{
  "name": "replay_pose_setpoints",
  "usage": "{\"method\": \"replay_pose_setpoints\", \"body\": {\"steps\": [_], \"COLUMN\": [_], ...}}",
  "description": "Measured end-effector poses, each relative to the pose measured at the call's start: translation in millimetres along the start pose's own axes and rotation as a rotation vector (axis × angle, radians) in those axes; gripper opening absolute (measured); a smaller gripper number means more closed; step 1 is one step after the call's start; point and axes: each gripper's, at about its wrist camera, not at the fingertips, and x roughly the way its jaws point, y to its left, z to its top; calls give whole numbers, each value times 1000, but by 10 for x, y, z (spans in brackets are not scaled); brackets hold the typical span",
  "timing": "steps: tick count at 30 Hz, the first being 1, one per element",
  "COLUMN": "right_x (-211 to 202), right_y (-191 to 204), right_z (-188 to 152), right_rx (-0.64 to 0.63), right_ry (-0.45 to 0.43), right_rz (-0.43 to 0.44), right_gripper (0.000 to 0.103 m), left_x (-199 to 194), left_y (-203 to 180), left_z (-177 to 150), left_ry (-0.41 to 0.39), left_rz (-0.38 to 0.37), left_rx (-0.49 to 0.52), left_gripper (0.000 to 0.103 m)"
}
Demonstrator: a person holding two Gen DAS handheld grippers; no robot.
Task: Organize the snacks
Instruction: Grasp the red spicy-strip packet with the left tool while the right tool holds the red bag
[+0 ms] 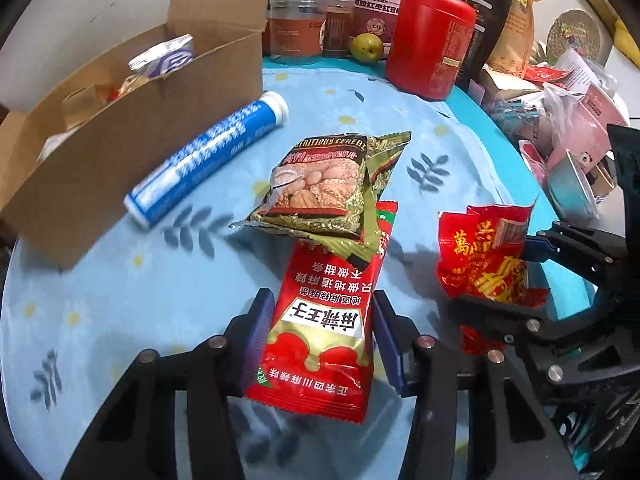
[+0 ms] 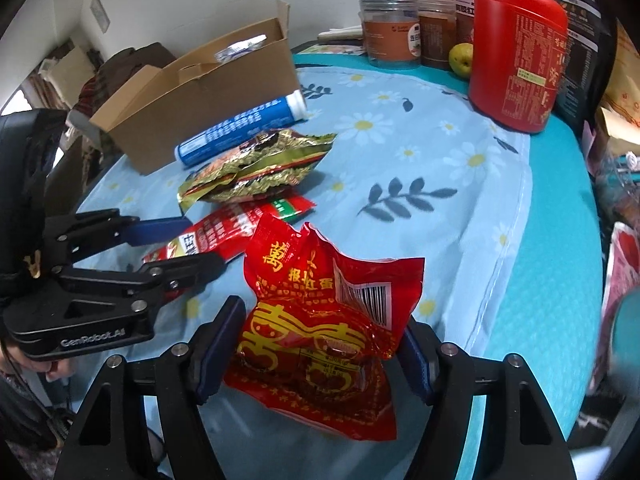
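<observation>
The desk carries a light blue cloth printed with daisies and dark leaf sprigs over a teal cover; a plain white wall stands behind it. In the left wrist view, an open cardboard box holding wrapped snacks sits at 10 o'clock, and a blue-and-white tube lies just beside it. At centre lies a gold-green cereal packet marked "NUTRITIOUS CEREAL", overlapping the far end of a red snack packet printed with Chinese characters. The left hand-held gripper is clamped on that red packet, a blue pad against each long edge. At 12 to 1 o'clock stand a clear jar, a green fruit and a red canister bearing a printed label, with dark and tan pouches behind. At 3 o'clock the right hand-held gripper grips a crumpled red-and-gold packet. The right wrist view shows the crumpled packet's barcode and gold characters close up, with that gripper's pads pressed on both sides of it above the cloth. Only this view shows the lettering "GenRobot.AI" on the left gripper body at 9 o'clock, a wall plate at 11 o'clock, and a room corner with stacked items at 10 o'clock. Only the left wrist view shows the cluttered pink and blue packaging at 3 o'clock.
</observation>
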Motion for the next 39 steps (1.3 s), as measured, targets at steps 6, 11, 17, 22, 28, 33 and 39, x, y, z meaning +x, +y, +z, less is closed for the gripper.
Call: {"method": "replay_pose_setpoints", "body": {"steps": [6, 11, 17, 22, 28, 33, 39], "right_x": [-138, -224, -192, -139, -97, -89, -139], "right_y": [18, -12, 93, 166, 263, 310, 260], "right_z": [-182, -279, -317, -344, -393, -430, -446], "right_rx": [-13, 11, -16, -57, -103, -121, -103], "right_ry": [9, 7, 12, 18, 16, 5, -14], "right_rz": [6, 26, -10, -42, -84, -141, -138], "right_gripper": [71, 71, 77, 83, 91, 83, 72], "left_x": [-157, -145, -54, -24, -53, -75, -142], "left_y": [-51, -145, -251, -145, -178, -115, -36], "left_z": [-265, -371, -339, -315, -304, -287, -305], "left_ry": [28, 29, 3, -31, -50, -47, -38], "left_rz": [-2, 20, 78, 72, 68, 28, -56], "left_rx": [-21, 2, 44, 10, 31, -8, -90], "left_gripper": [49, 50, 76, 80, 50, 46, 45]}}
